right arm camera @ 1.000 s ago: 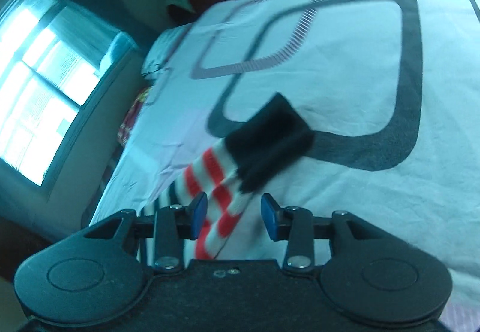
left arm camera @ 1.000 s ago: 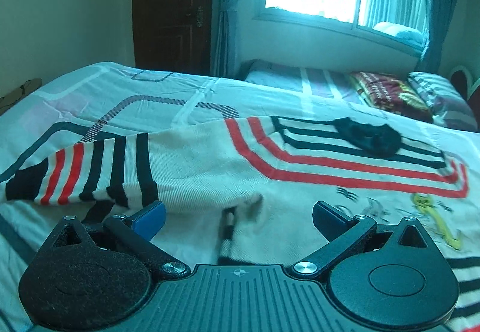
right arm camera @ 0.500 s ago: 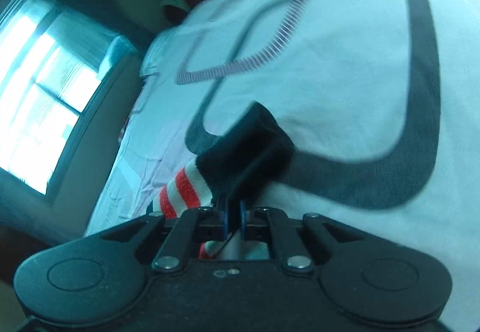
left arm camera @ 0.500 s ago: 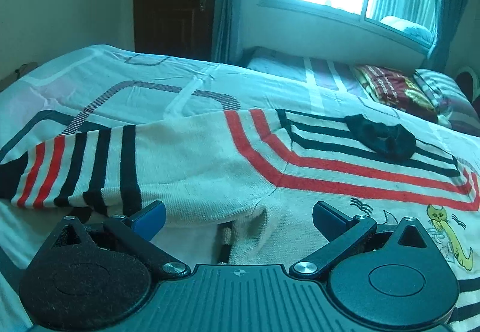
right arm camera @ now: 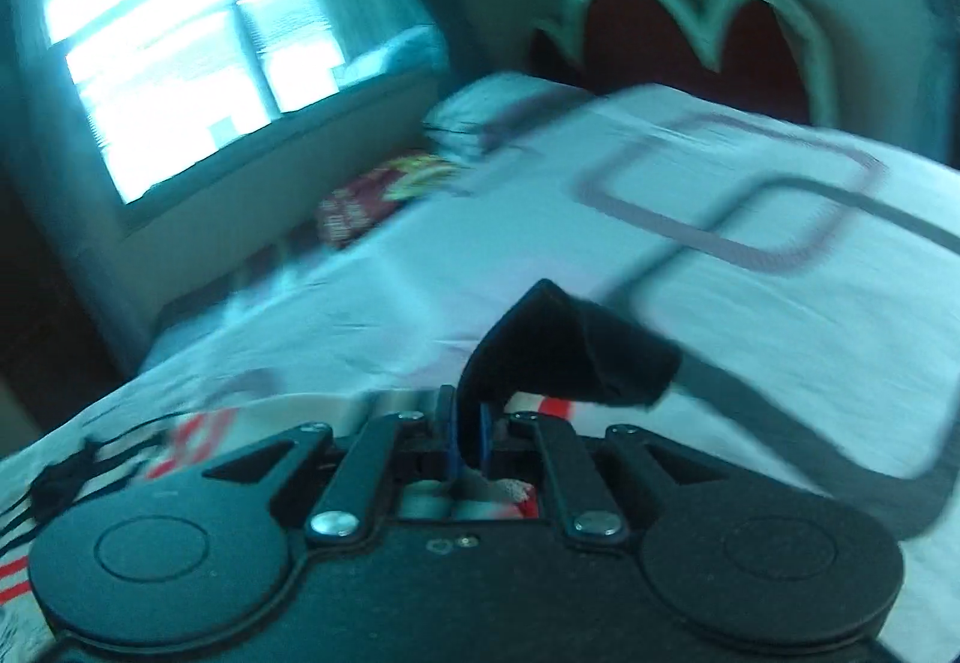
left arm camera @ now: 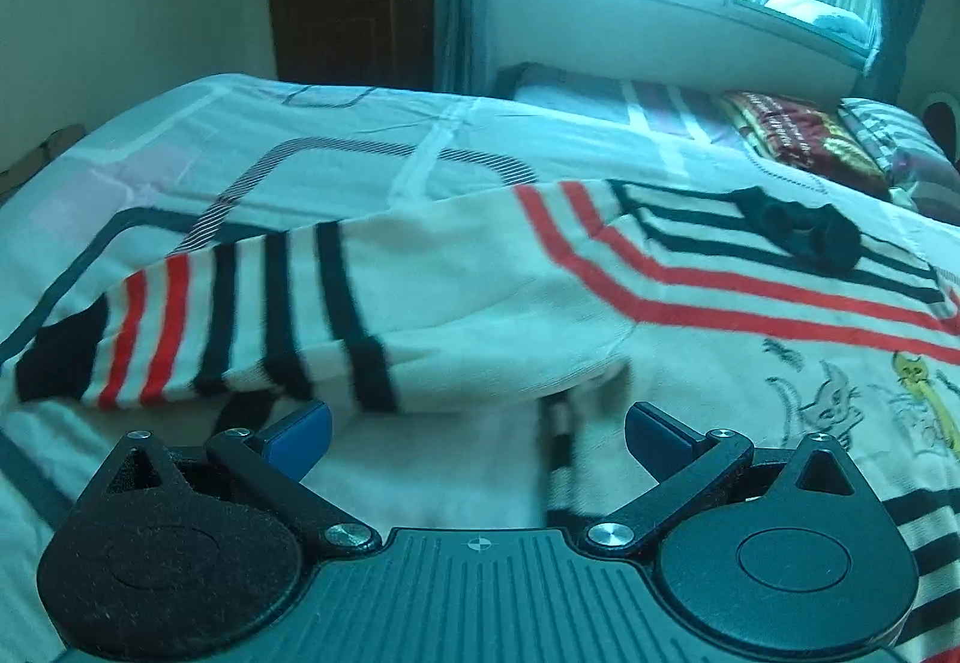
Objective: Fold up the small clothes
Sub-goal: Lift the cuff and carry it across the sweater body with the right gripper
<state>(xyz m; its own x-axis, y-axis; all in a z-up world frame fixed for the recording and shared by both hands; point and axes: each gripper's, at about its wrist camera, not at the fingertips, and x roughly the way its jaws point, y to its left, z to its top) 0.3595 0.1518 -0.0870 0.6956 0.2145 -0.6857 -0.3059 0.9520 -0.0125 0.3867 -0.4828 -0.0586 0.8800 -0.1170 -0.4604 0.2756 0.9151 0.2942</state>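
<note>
Bed (left arm camera: 252, 135): its patterned sheet is carrying the whole job, and the cream sweater (left arm camera: 480, 297) is lying spread across it, body running off to the right in the left wrist view.

Sweater: you are working 1 garment with 2 sleeves. The left sleeve (left arm camera: 198, 327), with its red and black bands, is lying flat on the sheet just ahead of your left gripper (left arm camera: 477, 432). It is sitting closer and larger in that view than a second ago, so you are closing in on it.

Right sleeve cuff (right arm camera: 570, 357): this is what has changed. A second ago the black cuff was lying on the sheet between parted jaws; now it is standing up off the bed, bent over at its tip.

Right gripper (right arm camera: 465, 435): its jaws have just been closing and are now clamped tight on the cuff. The blurred view is pointing toward the headboard (right arm camera: 690, 27), no longer down at the sheet.

Left gripper: jaws are standing wide apart, holding nothing.

Reading: the sleeve fold is probably beginning on your right side; the left sleeve is not yet taken.
</note>
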